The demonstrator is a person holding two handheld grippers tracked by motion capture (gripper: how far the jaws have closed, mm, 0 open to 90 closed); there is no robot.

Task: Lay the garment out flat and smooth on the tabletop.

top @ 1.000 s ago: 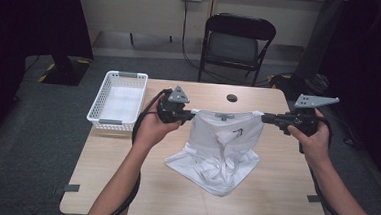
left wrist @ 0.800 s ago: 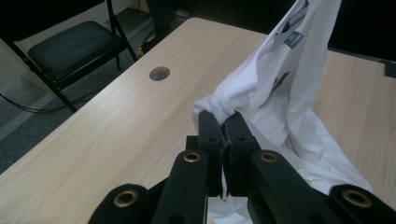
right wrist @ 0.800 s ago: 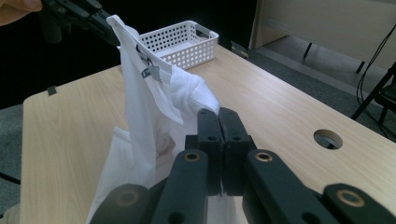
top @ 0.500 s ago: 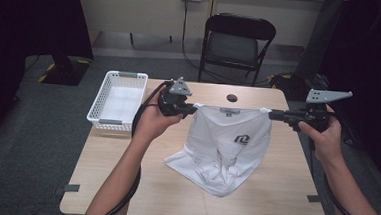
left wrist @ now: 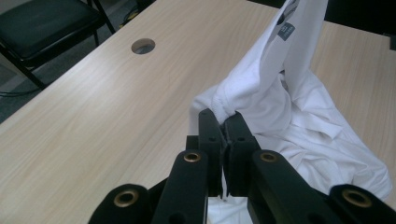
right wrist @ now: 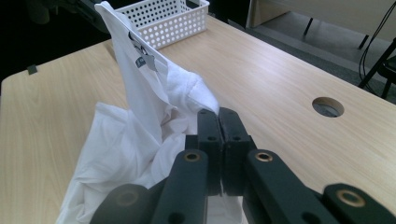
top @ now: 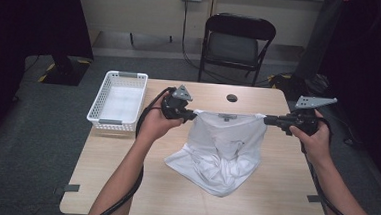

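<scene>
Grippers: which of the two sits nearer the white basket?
The left gripper: it pinches the white shirt on the side toward the basket; the right gripper pinches the opposite end.

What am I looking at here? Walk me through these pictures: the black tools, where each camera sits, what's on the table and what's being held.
A person sits at a wooden table with a hand-held clamp in each hand. One camera looks down from above; the other two ride on the clamps and look along their black jaws. The left gripper and the right gripper are each shut on a top corner of a white T-shirt, stretching it between them while its lower part lies bunched on the table. A white basket stands at the table's left edge. A folding chair is behind.
</scene>
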